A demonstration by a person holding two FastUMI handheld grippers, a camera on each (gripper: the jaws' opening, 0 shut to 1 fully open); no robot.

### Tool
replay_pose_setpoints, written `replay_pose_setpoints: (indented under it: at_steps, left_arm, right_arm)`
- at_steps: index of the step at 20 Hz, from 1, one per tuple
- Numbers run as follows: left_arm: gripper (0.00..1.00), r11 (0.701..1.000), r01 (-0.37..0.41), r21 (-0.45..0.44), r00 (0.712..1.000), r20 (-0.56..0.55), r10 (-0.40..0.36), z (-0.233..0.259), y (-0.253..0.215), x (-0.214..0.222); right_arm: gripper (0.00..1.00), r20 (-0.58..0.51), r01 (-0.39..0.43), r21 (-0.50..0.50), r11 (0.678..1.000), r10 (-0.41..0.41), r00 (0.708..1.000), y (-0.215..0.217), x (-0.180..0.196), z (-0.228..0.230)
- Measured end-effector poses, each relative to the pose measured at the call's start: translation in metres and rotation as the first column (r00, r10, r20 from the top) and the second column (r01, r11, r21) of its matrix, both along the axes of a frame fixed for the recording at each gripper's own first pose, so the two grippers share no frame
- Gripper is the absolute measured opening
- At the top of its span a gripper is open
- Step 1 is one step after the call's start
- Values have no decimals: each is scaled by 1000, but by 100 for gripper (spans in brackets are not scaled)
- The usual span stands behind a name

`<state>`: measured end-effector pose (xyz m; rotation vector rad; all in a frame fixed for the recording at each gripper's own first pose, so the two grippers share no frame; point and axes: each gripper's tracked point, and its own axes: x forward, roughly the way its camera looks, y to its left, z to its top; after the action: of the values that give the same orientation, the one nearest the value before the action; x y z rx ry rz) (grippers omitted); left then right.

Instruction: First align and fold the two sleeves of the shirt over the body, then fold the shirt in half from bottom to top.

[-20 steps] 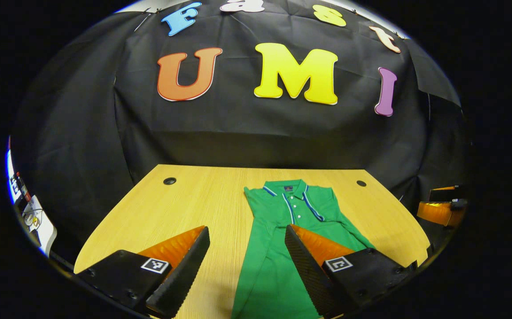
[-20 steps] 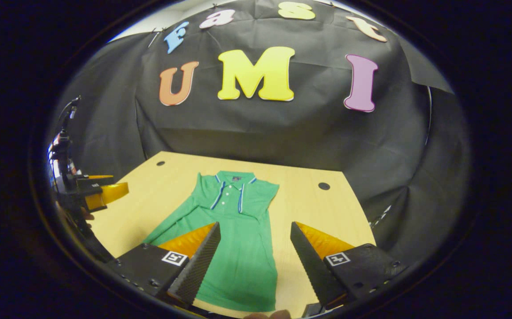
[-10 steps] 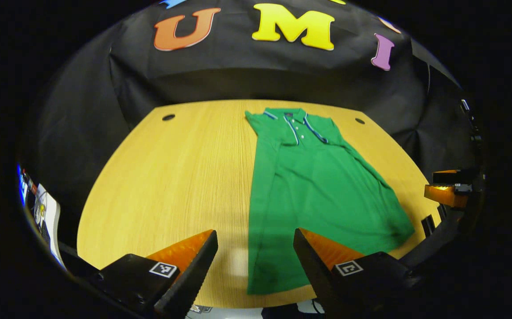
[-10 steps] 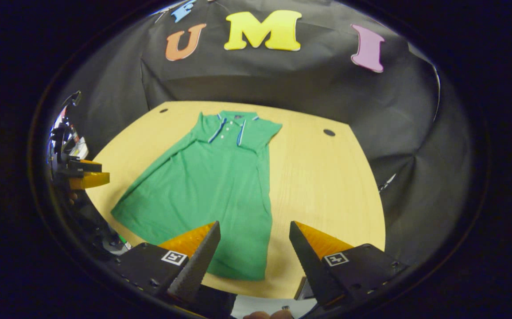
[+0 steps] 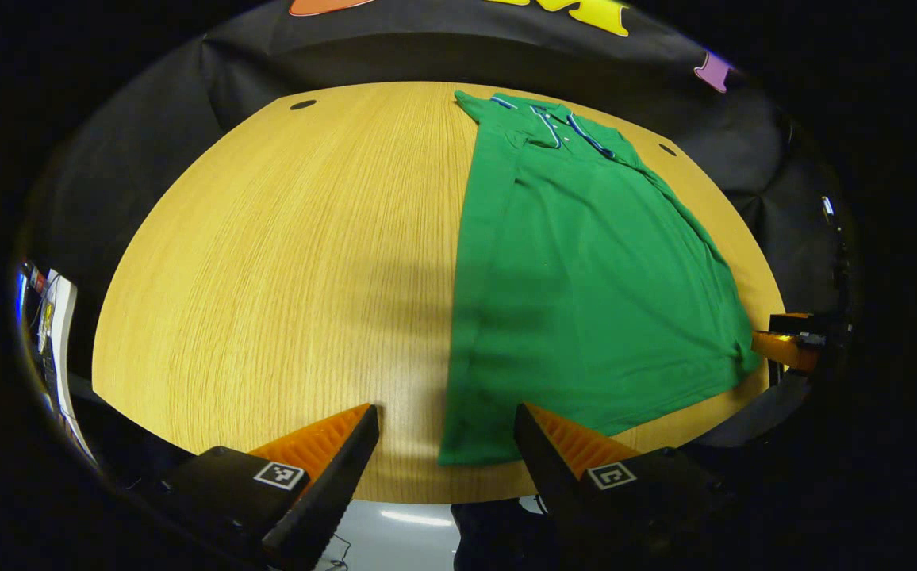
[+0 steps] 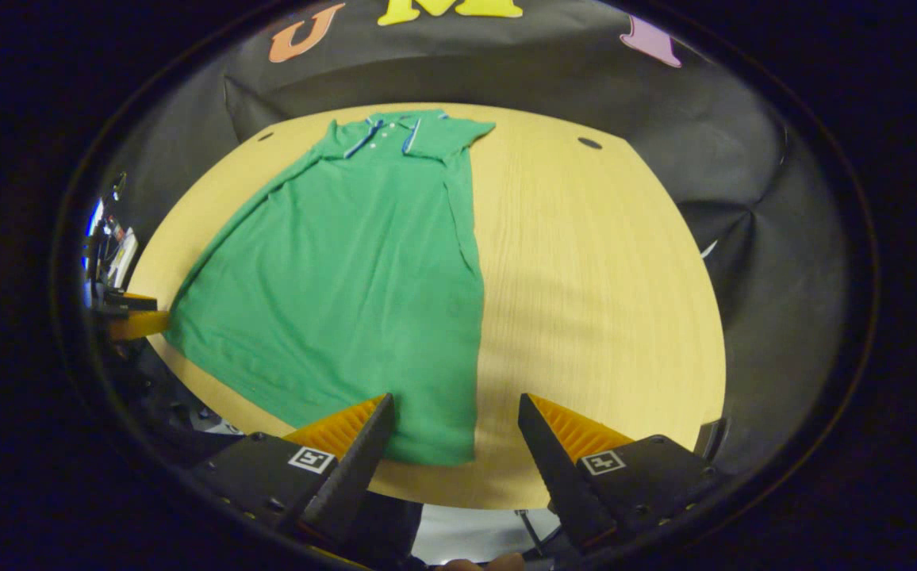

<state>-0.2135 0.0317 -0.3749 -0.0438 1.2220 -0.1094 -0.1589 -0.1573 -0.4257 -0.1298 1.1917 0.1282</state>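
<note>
Wooden table (image 5: pixel 268 262) bears green shirt (image 5: pixel 585 277); both grippers apart, empty.

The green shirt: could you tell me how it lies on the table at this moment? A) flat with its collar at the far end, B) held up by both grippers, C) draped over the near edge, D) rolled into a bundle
A: the green shirt lies spread flat on the table, collar at the far end, hem near both open grippers.

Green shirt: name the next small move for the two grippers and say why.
Probably lower both open grippers onto the hem corners. The shirt lies flat on the table, sleeves apparently folded in; the left gripper and right gripper each frame a bottom corner.
</note>
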Motion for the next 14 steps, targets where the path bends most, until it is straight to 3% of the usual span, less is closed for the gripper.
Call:
replay_pose_setpoints:
  at_steps: [3,8,10,14]
  left_arm:
    - [100,1000,11,19,1000,-12,-11,-6,0,7]
    - [100,999,28,36,999,-33,-27,-10,2,5]
    - [100,997,59,50,997,-51,-56,-11,1,5]
    - [97,998,53,41,996,-73,-50,-9,-6,3]
  right_arm:
    - [96,-69,41,20,999,-39,997,1,-9,-9]
    - [95,-81,50,26,998,-48,996,4,-7,-10]
    - [84,-92,31,31,999,-28,995,9,-11,-10]
    - [46,-95,18,47,999,-13,995,16,-12,-10]
